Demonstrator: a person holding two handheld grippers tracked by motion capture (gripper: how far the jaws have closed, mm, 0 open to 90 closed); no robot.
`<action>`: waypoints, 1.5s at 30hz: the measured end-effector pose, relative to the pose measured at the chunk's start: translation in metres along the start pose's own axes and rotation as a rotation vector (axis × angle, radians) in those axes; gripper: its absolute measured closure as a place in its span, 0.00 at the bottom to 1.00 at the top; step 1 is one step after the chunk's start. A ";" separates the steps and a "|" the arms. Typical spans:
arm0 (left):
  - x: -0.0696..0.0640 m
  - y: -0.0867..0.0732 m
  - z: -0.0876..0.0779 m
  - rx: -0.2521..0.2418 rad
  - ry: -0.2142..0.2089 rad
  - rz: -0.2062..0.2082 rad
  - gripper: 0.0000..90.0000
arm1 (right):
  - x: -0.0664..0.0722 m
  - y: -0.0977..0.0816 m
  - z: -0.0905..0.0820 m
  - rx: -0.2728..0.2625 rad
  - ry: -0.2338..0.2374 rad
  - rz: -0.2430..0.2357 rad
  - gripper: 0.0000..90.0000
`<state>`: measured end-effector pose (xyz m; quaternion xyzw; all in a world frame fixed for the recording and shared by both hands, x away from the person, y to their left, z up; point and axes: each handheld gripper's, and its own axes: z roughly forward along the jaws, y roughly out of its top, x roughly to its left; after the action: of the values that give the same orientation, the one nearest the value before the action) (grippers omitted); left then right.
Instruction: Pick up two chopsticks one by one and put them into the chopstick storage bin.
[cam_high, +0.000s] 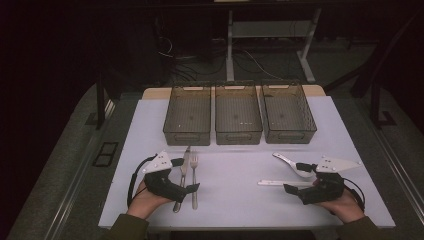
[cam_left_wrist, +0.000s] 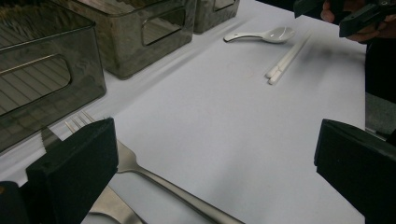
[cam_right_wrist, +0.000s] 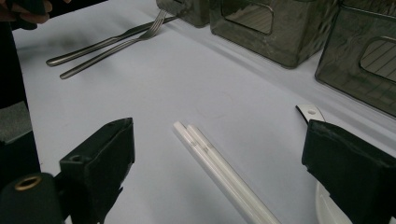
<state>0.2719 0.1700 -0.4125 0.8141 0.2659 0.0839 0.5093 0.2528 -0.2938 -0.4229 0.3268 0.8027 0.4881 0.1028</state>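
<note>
1. Left gripper (cam_high: 186, 175), lower left of the high view, has its jaws spread over the fork (cam_high: 194, 176) and knife (cam_high: 182, 175); they lie touching, so closing now could pinch both
2. Right gripper (cam_high: 300, 177), lower right, is spread too, holding nothing; chopsticks (cam_right_wrist: 219, 172) sit between its jaws, spoon (cam_high: 291, 163) just beside, so it might get nudged

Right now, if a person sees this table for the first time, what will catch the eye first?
Probably the three bins standing in a row at the far side of the white table. Nearer, a knife and fork lie side by side at the open left gripper, while a white spoon and chopsticks lie at the open right gripper.
</note>
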 end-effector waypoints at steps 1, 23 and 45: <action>0.000 0.000 0.000 0.002 -0.001 0.002 0.00 | 0.000 0.000 0.000 0.001 0.000 0.002 0.10; -0.003 0.002 0.004 0.025 -0.015 0.017 0.00 | -0.005 0.004 -0.003 0.050 0.011 -0.015 0.10; -0.007 0.002 0.005 0.038 -0.035 0.029 0.00 | -0.017 0.013 -0.001 0.195 0.061 -0.033 0.49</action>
<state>0.2687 0.1615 -0.4127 0.8287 0.2467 0.0719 0.4972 0.2713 -0.3012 -0.4141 0.3070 0.8545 0.4156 0.0538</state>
